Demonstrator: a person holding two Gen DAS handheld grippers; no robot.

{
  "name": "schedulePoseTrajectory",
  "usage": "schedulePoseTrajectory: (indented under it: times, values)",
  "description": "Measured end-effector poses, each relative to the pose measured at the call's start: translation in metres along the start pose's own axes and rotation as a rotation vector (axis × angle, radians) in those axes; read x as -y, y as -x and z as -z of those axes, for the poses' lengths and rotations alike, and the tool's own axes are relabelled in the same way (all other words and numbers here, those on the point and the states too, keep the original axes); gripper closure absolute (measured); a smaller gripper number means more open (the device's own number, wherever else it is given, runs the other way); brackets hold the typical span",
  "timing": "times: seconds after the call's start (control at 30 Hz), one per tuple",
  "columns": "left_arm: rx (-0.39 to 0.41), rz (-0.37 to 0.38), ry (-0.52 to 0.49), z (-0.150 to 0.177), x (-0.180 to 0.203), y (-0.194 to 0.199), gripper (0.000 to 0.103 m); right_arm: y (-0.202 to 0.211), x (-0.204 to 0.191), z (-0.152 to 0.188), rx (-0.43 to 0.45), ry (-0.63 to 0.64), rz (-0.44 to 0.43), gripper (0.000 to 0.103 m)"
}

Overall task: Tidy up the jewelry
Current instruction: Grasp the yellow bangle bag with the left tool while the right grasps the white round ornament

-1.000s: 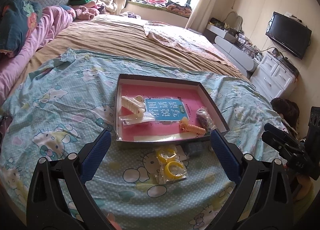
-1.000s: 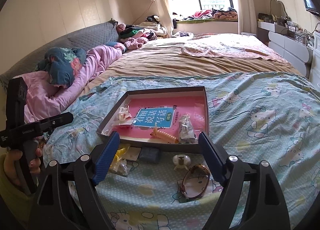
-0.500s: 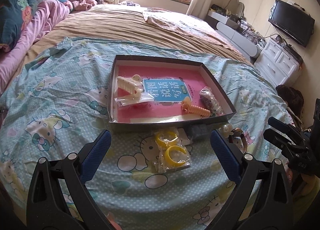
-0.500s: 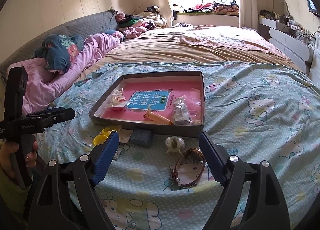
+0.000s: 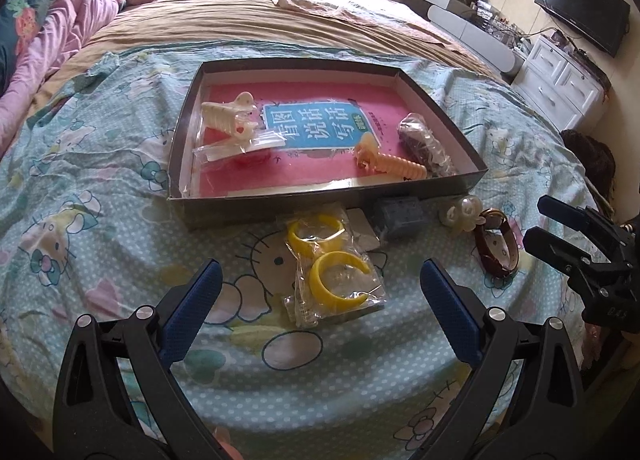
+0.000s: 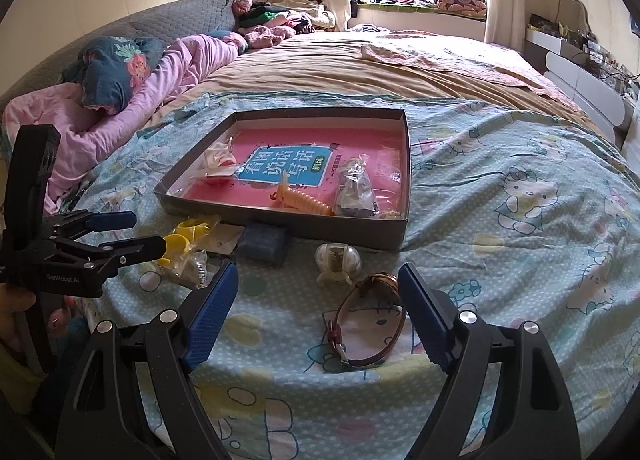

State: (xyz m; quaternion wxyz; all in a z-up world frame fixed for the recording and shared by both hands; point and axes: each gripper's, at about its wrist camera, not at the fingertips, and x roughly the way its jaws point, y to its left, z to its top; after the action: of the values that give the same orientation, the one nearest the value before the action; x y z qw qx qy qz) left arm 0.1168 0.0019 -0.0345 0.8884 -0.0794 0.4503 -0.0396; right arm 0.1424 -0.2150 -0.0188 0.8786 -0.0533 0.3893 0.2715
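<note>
A shallow dark box (image 5: 320,196) (image 6: 280,226) lined with a pink book lies on the blue cartoon sheet. Inside are a cream hair claw (image 5: 226,118), an orange hair claw (image 5: 390,164) (image 6: 304,200) and a bagged dark piece (image 5: 424,144) (image 6: 354,190). In front of the box lie bagged yellow bangles (image 5: 332,276) (image 6: 186,244), a small dark blue box (image 5: 400,216) (image 6: 264,242), a pearly clip (image 5: 460,212) (image 6: 336,260) and a brown-strap watch (image 5: 498,246) (image 6: 368,324). My left gripper (image 5: 318,280) (image 6: 132,234) hangs open above the bangles. My right gripper (image 6: 318,284) (image 5: 544,220) hangs open above the watch.
Pink bedding and a floral pillow (image 6: 116,72) lie at the left. A brown blanket (image 5: 260,24) covers the far bed. White drawers (image 5: 560,84) and a wall television (image 5: 580,8) stand at the right. A person's hand (image 6: 16,312) holds the left gripper's handle.
Both grippers have come down and closer to the sheet, so the box and the loose pieces look larger. Their jaws stay wide open and nothing was taken hold of.
</note>
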Motion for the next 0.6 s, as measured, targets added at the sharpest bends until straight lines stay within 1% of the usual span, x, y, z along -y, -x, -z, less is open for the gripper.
schedulePoseTrajectory:
  times: [0.17, 0.4, 0.53, 0.6]
  values:
    - [-0.022, -0.009, -0.005, 0.004, -0.001, -0.012, 0.010, -0.010, 0.004, 0.002, -0.020, 0.000, 0.003, 0.022]
    - [-0.025, -0.022, -0.001, 0.004, -0.001, -0.026, 0.010, -0.023, 0.011, 0.003, -0.039, -0.003, 0.014, 0.022]
    - [-0.022, -0.019, -0.003, 0.002, 0.002, -0.031, 0.019, -0.032, 0.014, 0.002, -0.047, 0.007, 0.032, 0.023]
    - [-0.023, -0.024, -0.003, 0.001, 0.002, -0.035, 0.022, -0.037, 0.014, 0.000, -0.049, 0.018, 0.036, 0.023]
